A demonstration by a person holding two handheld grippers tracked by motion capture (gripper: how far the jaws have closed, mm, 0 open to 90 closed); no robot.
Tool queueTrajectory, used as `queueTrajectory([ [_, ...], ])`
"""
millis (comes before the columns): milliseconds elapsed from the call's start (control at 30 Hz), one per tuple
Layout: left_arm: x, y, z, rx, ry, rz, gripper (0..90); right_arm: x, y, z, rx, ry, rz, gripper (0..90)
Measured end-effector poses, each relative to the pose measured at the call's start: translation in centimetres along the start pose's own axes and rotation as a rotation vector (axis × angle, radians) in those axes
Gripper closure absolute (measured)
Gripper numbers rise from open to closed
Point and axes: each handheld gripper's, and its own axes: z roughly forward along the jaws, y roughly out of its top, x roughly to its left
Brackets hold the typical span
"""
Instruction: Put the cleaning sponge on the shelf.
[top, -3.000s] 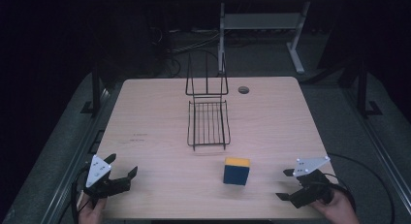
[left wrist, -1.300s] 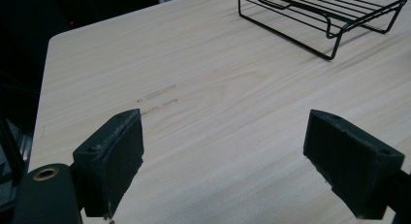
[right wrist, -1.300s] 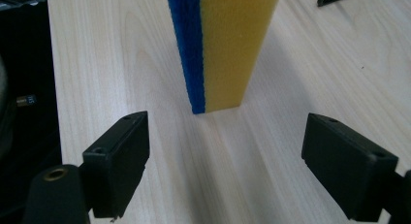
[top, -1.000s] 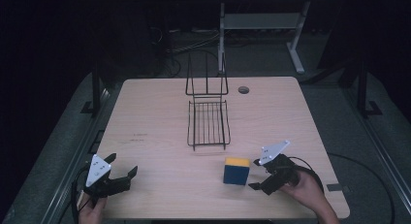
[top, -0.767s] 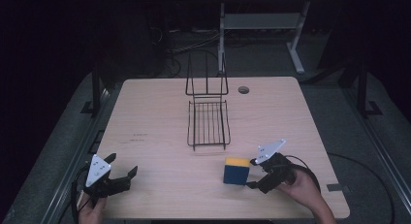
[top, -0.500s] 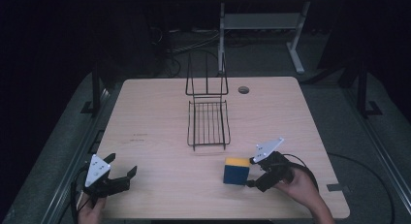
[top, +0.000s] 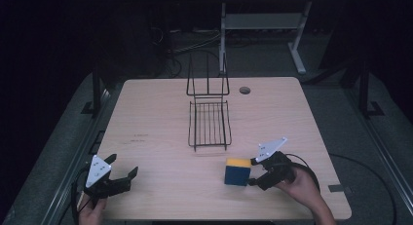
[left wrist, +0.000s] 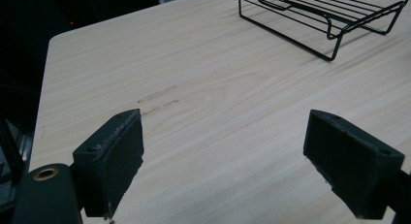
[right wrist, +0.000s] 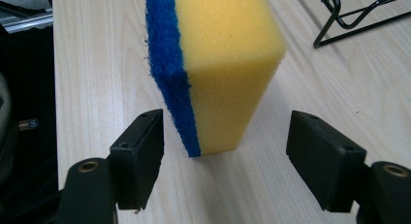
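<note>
the right tool (right wrist: 225, 170) stands wide open, its jaws flanking the near end of an upright sponge (right wrist: 218, 64) without touching it; the sponge's top is cut off in the right gripper view. the sponge stands on the worktop (top: 160, 122) near the front edge, just below the wire rack (top: 209, 122). the left tool (left wrist: 223, 170) is wide open and empty at the front left corner.

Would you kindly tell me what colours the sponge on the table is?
The sponge is yellow with a blue scouring layer on one face, clearest in the right gripper view.
</note>
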Motion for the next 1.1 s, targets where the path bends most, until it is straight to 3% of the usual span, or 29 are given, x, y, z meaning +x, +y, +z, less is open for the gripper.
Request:
queueTrajectory([
  [267, 0.0, 0.0, 0.0, 0.001, 0.0, -0.001, 13.9, 0.0, 0.1, 0.0, 0.004, 0.007, -0.009, 41.2],
  [467, 0.1, 0.0, 0.0, -0.003, 0.0, -0.004, 13.9, 0.0, 0.4, 0.0, 0.009, 0.024, -0.028, 55.5],
  [933, 0.1, 0.0, 0.0, -0.001, 0.001, 0.0, 13.9, -0.4, 1.7, -0.8, 0.002, 0.04, -0.059, 59.0],
  [1100, 0.1, 0.0, 0.0, -0.002, 0.0, -0.002, 13.9, -1.1, 3.2, -1.6, -0.002, 0.046, -0.073, 59.3],
])
